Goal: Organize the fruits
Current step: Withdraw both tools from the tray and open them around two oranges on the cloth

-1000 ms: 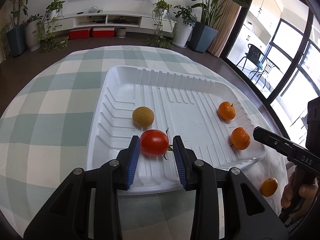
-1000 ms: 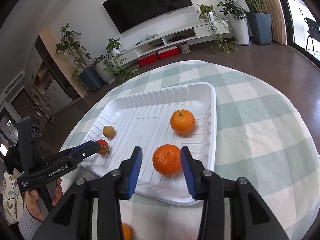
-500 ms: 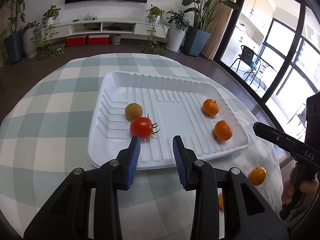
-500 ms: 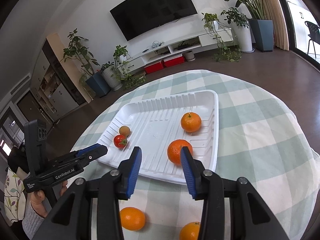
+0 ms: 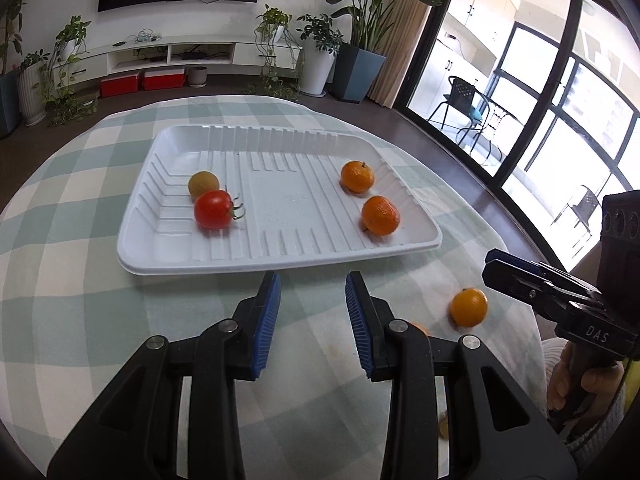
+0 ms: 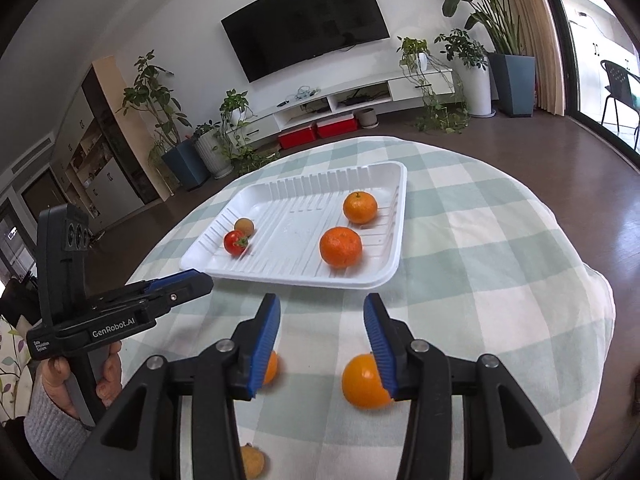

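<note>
- On tray [image 5: 280, 258]: tomato [image 5: 213, 209] and two oranges [image 5: 380, 215] released; left gripper [image 5: 313, 308] and right gripper [image 6: 322, 330] have both backed off onto the tablecloth [image 5: 60, 300], fingers spread, empty
- Judgement: two placements done, loose fruit next
- Right wrist view alone shows three oranges [image 6: 365, 381] off-tray, close under its fingers; left view shows one clearly

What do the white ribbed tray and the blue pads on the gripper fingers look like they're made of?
The white ribbed tray looks like thin moulded foam or plastic: matte to slightly glossy, with pressed ribs and a rolled rim. Which of the two is unclear. The blue finger pads of the left gripper look like ridged rubber or soft plastic, matte, with fine grooves.
</note>
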`<state>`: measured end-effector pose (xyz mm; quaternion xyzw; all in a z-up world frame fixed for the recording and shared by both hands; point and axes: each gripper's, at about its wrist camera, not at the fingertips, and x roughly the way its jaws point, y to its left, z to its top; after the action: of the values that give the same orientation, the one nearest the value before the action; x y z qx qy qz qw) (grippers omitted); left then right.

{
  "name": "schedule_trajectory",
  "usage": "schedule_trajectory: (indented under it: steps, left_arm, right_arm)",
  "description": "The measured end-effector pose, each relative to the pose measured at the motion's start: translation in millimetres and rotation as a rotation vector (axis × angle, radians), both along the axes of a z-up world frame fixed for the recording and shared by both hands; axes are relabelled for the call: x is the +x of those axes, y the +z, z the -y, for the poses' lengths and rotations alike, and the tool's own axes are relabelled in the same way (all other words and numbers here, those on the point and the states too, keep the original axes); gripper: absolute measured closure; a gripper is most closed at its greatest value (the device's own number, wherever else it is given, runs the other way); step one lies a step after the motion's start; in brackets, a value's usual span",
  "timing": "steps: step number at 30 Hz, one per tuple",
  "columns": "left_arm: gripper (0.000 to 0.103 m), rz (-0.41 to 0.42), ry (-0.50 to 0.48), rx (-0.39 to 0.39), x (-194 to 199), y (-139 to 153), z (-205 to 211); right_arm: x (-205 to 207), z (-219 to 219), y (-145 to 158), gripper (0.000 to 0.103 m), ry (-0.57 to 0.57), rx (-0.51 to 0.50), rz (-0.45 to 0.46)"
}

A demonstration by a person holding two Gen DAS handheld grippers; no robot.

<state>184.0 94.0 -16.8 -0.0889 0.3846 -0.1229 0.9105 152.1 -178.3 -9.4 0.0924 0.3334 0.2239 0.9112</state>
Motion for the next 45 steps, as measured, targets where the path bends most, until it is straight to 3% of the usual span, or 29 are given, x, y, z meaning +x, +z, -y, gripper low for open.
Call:
schedule_trajectory:
  steps: [15,22,26,45]
  left_arm:
    - [0.071,-0.026,-0.151,0.021,-28,-16,53]
    - [0.07,-0.043,-0.161,0.028,-27,-23,60]
    - [0.058,-0.04,-0.159,0.026,-27,-24,61]
    - [0.058,-0.065,-0.163,-0.001,-18,-33,62]
  right_arm:
    - [-22,-1,-16,0.052,-0.029,-0.085,-0.024]
    - [-21,-2,-20,0.052,-0.047,-0.11,-0.04]
    - [-20,-2,-21,0.052,-0.052,-0.118,-0.044]
    - [-14,-6,-26,0.052,-0.078,-0.151,-0.069]
